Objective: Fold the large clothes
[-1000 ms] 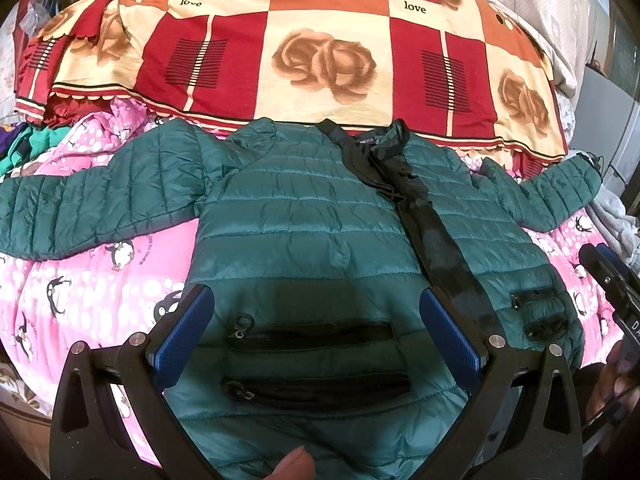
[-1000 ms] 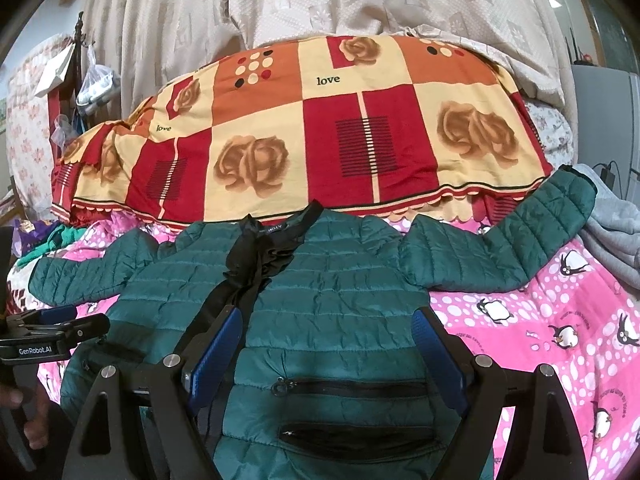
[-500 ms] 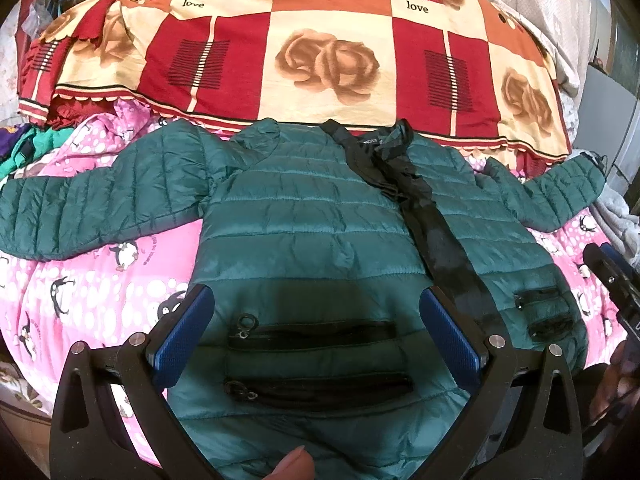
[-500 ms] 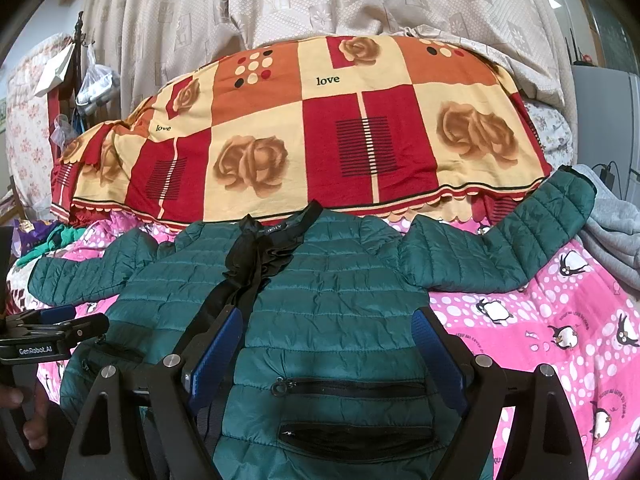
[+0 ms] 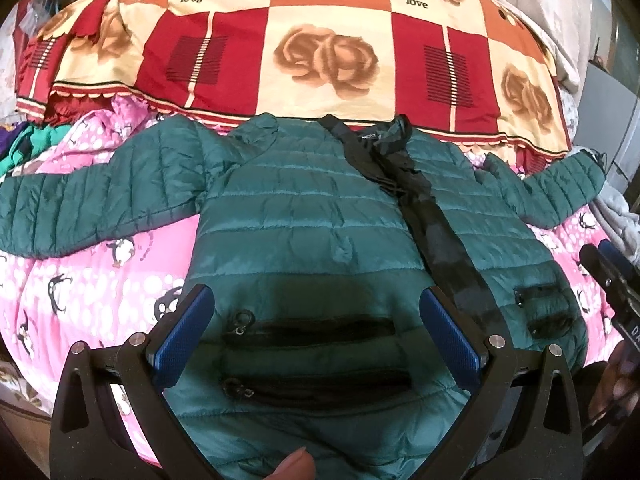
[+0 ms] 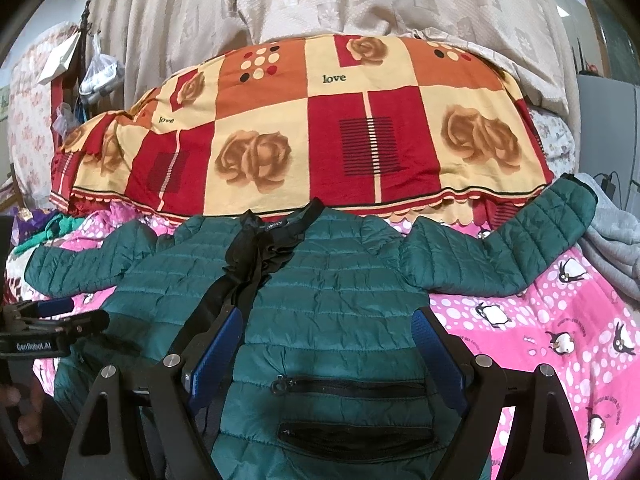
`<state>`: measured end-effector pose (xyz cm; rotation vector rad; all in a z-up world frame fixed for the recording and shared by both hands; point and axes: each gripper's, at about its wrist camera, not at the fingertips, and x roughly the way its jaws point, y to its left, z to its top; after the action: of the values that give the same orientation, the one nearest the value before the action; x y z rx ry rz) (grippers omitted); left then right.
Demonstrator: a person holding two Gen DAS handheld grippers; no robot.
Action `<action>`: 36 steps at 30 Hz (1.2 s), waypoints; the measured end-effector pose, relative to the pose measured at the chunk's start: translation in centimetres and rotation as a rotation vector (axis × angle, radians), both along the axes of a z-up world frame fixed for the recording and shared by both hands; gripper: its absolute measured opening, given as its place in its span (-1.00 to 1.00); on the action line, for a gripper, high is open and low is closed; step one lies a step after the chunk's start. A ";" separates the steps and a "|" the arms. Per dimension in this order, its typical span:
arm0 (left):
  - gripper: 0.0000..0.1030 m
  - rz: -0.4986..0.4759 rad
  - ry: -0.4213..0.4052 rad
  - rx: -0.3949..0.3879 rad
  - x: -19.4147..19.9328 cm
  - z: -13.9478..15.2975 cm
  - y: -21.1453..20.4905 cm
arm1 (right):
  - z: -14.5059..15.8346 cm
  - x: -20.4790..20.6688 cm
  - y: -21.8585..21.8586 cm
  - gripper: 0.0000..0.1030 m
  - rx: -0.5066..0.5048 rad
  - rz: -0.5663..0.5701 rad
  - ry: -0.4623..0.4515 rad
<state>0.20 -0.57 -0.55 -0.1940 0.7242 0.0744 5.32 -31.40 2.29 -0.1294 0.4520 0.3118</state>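
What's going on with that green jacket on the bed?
A person is about to fold the jacket. It lies flat, front up, on a pink penguin sheet, both sleeves spread out wide and no fold made yet. The person holds a claw in each hand. The left claw and the right claw both hover over the jacket's bottom part near the pockets, jaws open and gripping nothing.

A jacket (image 5: 304, 216) lay spread, sleeves out to both sides, on a sheet (image 5: 80, 288), a blanket (image 5: 328, 40) heaped behind its collar.
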 end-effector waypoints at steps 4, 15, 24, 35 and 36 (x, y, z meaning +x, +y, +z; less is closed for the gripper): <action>0.99 -0.003 -0.003 0.008 0.0 -0.1 0.0 | 0.0 0.0 0.3 0.66 0.003 -0.001 0.004; 0.99 0.000 -0.011 -0.011 0.0 -0.2 -0.1 | 0.1 0.1 0.1 0.66 0.007 -0.007 0.010; 0.99 0.009 -0.025 -0.042 0.0 -0.1 0.1 | 0.1 0.2 0.0 0.66 0.018 -0.011 0.013; 0.99 0.005 -0.006 0.001 0.2 -0.3 -0.6 | 0.2 0.1 -0.3 0.66 0.019 -0.007 0.012; 0.99 0.003 0.008 0.029 0.3 -0.5 -0.9 | 0.1 0.1 -0.1 0.66 0.019 -0.008 0.013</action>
<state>0.47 -1.47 -1.09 -0.1666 0.7302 0.0882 5.41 -31.53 2.41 -0.1074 0.4621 0.3090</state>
